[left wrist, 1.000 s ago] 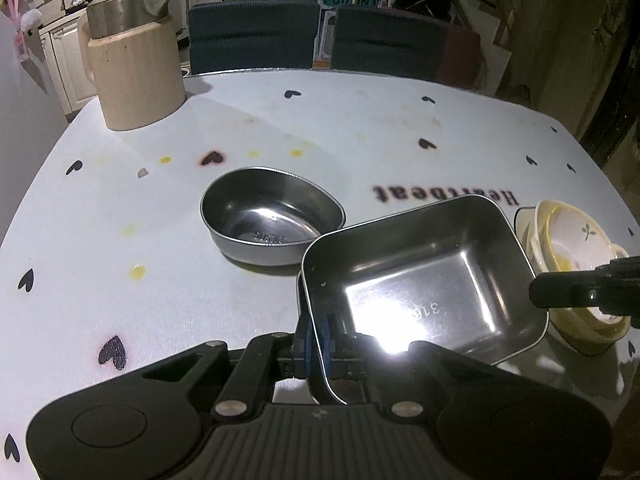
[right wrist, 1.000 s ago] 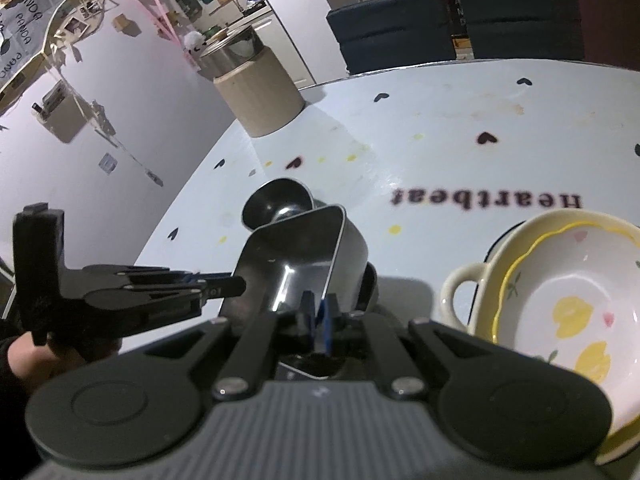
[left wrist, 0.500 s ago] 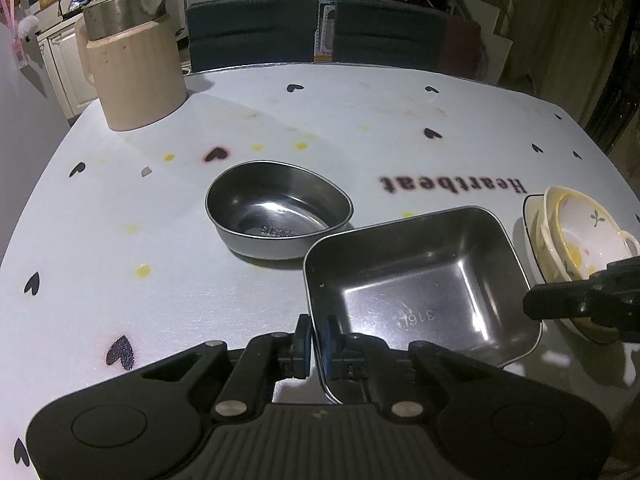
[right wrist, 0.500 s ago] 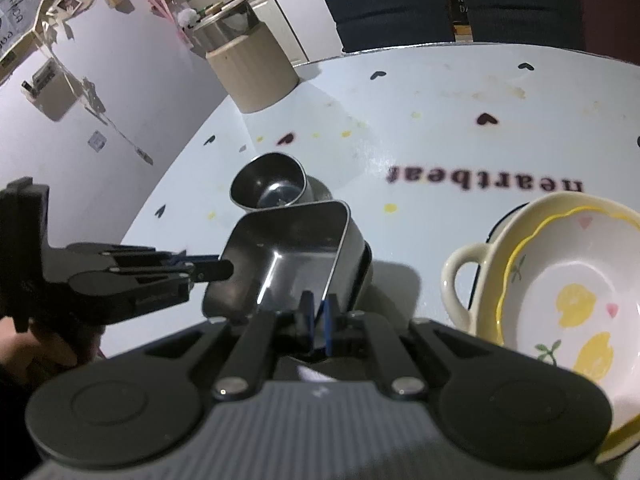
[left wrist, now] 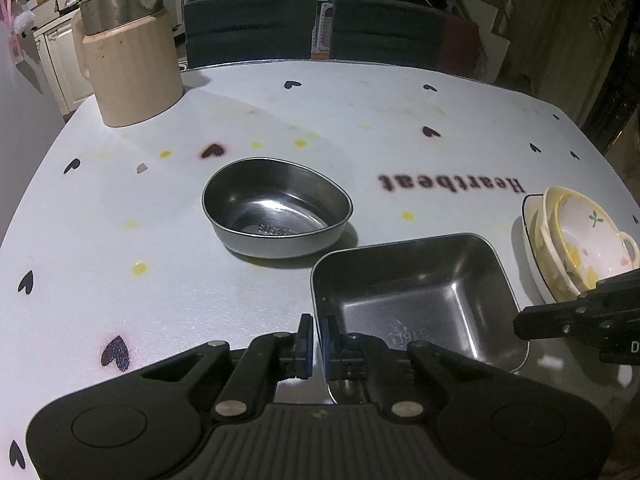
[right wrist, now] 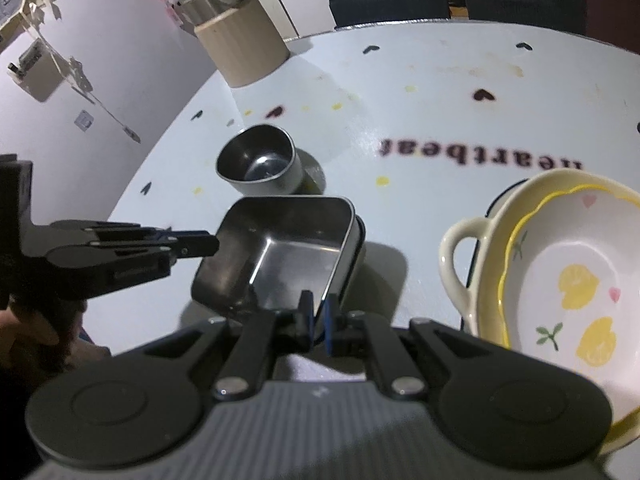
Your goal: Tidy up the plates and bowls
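Left wrist view: left gripper (left wrist: 317, 340) clamped the steel tray (left wrist: 416, 292) by its near rim, beside the oval bowl (left wrist: 276, 212); thin, stiff, slick metal, probably light.

Right wrist view: right gripper (right wrist: 318, 322) pinched the tray's opposite rim, tray tilted above the table (right wrist: 400, 92); rims looked the best hold.

Beige ribbed kettle (left wrist: 132, 64) at the table's (left wrist: 100, 264) far corner — two dark chairs (left wrist: 248, 28) behind.

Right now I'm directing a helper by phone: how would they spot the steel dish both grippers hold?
Start at the white heart-print table, near its front edge. Beside the floral ceramic bowls sits the rectangular steel dish, each gripper's jaws pinching its rim. Its squared corners distinguish it from the oval steel bowl behind.
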The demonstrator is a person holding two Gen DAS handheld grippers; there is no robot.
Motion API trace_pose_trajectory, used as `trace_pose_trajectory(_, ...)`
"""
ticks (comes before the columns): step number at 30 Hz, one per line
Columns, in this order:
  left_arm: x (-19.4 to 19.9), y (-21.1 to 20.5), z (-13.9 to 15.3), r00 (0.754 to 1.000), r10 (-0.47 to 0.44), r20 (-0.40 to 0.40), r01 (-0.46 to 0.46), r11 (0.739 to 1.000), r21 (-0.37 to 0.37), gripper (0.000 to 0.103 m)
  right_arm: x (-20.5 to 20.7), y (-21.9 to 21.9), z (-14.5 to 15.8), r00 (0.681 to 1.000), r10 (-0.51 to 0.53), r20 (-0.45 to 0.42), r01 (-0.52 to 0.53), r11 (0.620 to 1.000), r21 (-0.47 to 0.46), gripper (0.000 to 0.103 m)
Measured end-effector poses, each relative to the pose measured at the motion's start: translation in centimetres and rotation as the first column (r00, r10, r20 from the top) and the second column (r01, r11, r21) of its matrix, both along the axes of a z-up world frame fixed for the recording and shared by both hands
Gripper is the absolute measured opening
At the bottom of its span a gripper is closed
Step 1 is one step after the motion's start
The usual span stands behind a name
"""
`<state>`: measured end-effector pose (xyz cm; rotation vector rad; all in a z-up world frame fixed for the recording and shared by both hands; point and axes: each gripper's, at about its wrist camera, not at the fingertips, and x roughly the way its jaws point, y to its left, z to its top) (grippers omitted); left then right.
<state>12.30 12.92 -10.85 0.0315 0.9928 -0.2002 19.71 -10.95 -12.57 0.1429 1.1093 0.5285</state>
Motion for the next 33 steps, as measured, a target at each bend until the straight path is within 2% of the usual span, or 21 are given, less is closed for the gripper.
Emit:
trace_pose_trajectory(8, 0.0, 0.2, -0.1, 1.000, 0.003, -0.002, -0.003, 1.000, -0.006, 0.011, 0.2, 0.3, -0.7, 1.000, -0.010, -0.025, 0.009, 0.999, -0.038, 0.006)
trace_pose_trajectory(20, 0.1, 0.2, -0.1, 1.000, 0.004, -0.012, -0.004, 1.000, -0.006, 0.011, 0.9, -0.8, -1.1, 0.996, -0.043, -0.073, 0.045, 0.999, 0.022, 0.007)
trace_pose_trajectory(33, 0.0, 0.2, 0.0, 1.000, 0.012, -0.026, -0.012, 1.000, -0.011, 0.011, 1.0, -0.8, -1.3, 0.997, -0.047, -0.066, 0.049, 0.999, 0.021, 0.007)
